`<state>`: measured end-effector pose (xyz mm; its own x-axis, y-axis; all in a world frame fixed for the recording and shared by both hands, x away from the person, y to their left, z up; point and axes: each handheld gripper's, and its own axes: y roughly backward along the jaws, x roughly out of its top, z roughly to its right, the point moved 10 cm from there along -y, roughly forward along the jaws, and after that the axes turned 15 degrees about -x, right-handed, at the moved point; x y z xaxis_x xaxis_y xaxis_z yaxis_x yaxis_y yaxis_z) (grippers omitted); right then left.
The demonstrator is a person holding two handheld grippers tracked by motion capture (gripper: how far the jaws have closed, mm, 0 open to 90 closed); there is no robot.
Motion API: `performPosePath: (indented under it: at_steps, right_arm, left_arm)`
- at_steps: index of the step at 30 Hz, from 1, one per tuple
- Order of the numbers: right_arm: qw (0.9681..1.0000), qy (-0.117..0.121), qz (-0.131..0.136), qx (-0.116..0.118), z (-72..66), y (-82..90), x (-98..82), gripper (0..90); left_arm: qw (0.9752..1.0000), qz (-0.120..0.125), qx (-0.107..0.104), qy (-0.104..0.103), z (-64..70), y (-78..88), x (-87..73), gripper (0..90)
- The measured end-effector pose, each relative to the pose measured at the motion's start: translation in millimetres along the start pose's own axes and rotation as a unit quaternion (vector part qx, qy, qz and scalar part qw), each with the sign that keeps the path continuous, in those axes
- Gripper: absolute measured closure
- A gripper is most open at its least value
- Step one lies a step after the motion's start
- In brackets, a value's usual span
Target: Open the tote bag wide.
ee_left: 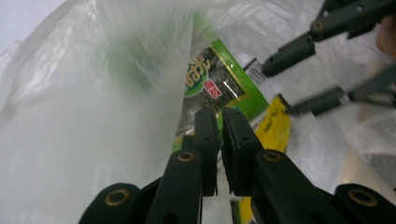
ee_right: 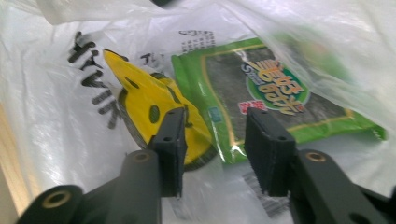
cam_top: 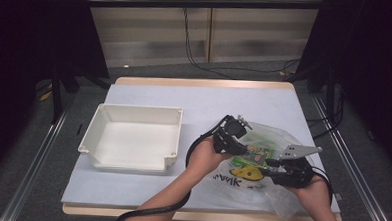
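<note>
Lying inside the plastic bag (cam_top: 261,168) just ahead of the half-open right gripper (ee_right: 215,140), the green seaweed packet (ee_right: 266,93) was flanked by the left gripper (ee_left: 219,135), jaws nearly shut, apparently on bag film.

Snack packet (cam_top: 256,152) in bag (cam_top: 280,202), right of tray (cam_top: 98,117)

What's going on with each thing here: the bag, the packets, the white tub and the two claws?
Plastic bag: lying crumpled on the table, packets inside.
Green packet: flat, inside the bag.
Yellow packet: inside the bag, beside the green one.
White bin: upright, nothing in it.
Left gripper: jaws nearly shut; whether they pinch bag film is unclear.
Right gripper: jaws apart, over the packets.
</note>
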<state>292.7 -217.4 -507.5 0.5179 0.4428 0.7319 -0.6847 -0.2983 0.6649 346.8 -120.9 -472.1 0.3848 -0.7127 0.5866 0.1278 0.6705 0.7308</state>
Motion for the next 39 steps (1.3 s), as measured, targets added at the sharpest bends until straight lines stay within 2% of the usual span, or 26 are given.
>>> performPosePath:
  at_steps: [1, 4, 7, 9, 10, 11, 12, 14, 16, 19, 25, 30, 31, 35, 39]
  right_arm:
    - [1.0000, 0.000, -0.003, 0.006, -3.0, -1.4, -0.2, 57.4]
    - [0.9998, 0.009, -0.012, 0.016, -12.4, -7.9, -3.6, 57.3]
    - [0.9993, 0.021, -0.021, 0.023, -21.5, -14.8, -8.7, 58.3]
    - [0.9988, 0.031, -0.028, 0.026, -24.9, -19.0, -12.0, 62.1]
    - [0.9987, 0.033, -0.031, 0.021, -25.1, -20.1, -12.9, 65.7]
    - [0.9984, 0.035, -0.032, 0.030, -27.3, -21.2, -14.4, 70.3]
    - [0.9982, 0.035, -0.035, 0.034, -28.5, -21.0, -15.5, 73.4]
    - [0.9978, 0.043, -0.038, 0.033, -29.5, -21.5, -17.3, 78.0]
    - [0.9973, 0.046, -0.038, 0.042, -31.9, -20.9, -18.7, 84.1]
    - [0.9956, 0.065, -0.045, 0.051, -36.0, -19.8, -23.7, 88.7]
    - [0.9938, 0.067, -0.054, 0.070, -40.6, -16.7, -32.8, 90.0]
    - [0.9929, 0.062, -0.050, 0.088, -43.2, -12.7, -36.2, 90.0]
    - [0.9929, 0.063, -0.053, 0.086, -43.1, -11.7, -37.3, 90.0]
    - [0.9908, 0.066, -0.053, 0.105, -46.4, -7.9, -39.9, 90.0]
    - [0.9896, 0.071, -0.053, 0.113, -49.0, -3.7, -43.0, 90.0]
  left_arm:
    - [0.9999, -0.007, 0.008, -0.003, -4.4, -3.6, 0.8, 84.8]
    - [0.9996, -0.020, 0.017, 0.007, -15.0, -15.8, 1.3, 83.0]
    - [0.9991, -0.027, 0.031, 0.008, -25.3, -26.7, 1.3, 81.4]
    - [0.9987, -0.025, 0.042, 0.010, -30.9, -30.8, 1.8, 80.8]
    - [0.9984, -0.032, 0.046, 0.010, -35.1, -31.5, 1.5, 80.9]
    - [0.9985, -0.024, 0.049, 0.012, -37.1, -32.6, 2.8, 80.8]
    - [0.9983, -0.026, 0.050, 0.015, -39.7, -32.7, 3.1, 80.9]
    - [0.9976, -0.019, 0.064, 0.019, -45.8, -32.3, 5.5, 81.7]
    - [0.9975, -0.016, 0.067, 0.020, -49.6, -32.0, 8.0, 85.0]
    - [0.9971, -0.016, 0.072, 0.021, -55.6, -33.5, 10.4, 86.9]
    - [0.9952, 0.006, 0.091, 0.035, -73.2, -31.4, 15.0, 90.0]
    - [0.9931, 0.013, 0.107, 0.047, -87.2, -28.5, 17.5, 90.0]
    - [0.9930, 0.014, 0.108, 0.047, -90.2, -27.6, 17.9, 90.0]
    - [0.9921, 0.021, 0.111, 0.054, -97.9, -27.0, 18.8, 90.0]
    - [0.9914, 0.026, 0.111, 0.063, -102.4, -26.4, 19.6, 90.0]
